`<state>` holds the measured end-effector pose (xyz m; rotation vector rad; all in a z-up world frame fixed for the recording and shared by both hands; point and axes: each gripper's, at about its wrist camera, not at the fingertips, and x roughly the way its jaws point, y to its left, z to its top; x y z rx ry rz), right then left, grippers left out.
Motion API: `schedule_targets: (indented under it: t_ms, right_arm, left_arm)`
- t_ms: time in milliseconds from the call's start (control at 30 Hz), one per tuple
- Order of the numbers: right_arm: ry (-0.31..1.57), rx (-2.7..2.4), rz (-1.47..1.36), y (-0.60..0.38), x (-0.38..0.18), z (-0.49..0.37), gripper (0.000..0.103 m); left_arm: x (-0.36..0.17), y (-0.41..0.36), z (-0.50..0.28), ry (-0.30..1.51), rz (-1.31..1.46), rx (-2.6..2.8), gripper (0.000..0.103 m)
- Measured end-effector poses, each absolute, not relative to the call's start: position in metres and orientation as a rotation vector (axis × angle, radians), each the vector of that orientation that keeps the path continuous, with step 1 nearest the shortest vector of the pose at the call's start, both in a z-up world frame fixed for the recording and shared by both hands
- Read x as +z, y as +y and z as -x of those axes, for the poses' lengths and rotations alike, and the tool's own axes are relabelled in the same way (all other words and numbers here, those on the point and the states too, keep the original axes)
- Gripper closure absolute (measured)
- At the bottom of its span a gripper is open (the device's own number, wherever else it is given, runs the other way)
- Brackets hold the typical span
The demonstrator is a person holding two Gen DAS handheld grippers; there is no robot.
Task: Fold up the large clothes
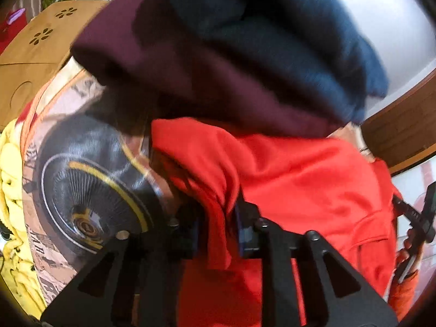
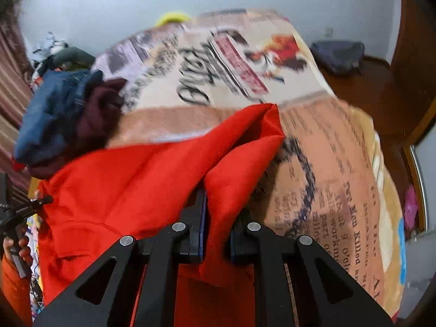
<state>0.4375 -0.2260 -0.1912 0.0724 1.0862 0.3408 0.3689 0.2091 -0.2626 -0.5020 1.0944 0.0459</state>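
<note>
Left gripper (image 1: 218, 226) pinches red garment (image 1: 299, 179); right gripper (image 2: 216, 234) pinches red garment | printed blanket (image 2: 327, 163) beneath

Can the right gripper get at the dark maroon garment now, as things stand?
Probably not at once. The right gripper is shut on a fold of the red garment, so it is occupied. The maroon garment lies up and to the left under a blue garment, beyond the red cloth.

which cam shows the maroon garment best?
Left wrist. The maroon garment fills the upper middle of that view, lying beyond the red garment with a dark blue garment on top. Right wrist shows only a small blurred bunch at the left edge.
</note>
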Motion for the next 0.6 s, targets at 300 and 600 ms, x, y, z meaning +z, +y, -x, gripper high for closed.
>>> schedule_targets:
  t_ms: [300,600]
  right_arm:
    - [1.063,0.326,0.063,-0.225,-0.18,-0.411,0.088]
    - [0.964,0.337,0.08,-0.242,-0.132,-0.367,0.087]
  left_arm:
    - [-0.245,0.197,-0.35,1.066,0.36,0.136,0.064]
    - [-0.2,0.185,-0.309,0.979,0.264,0.135,0.06]
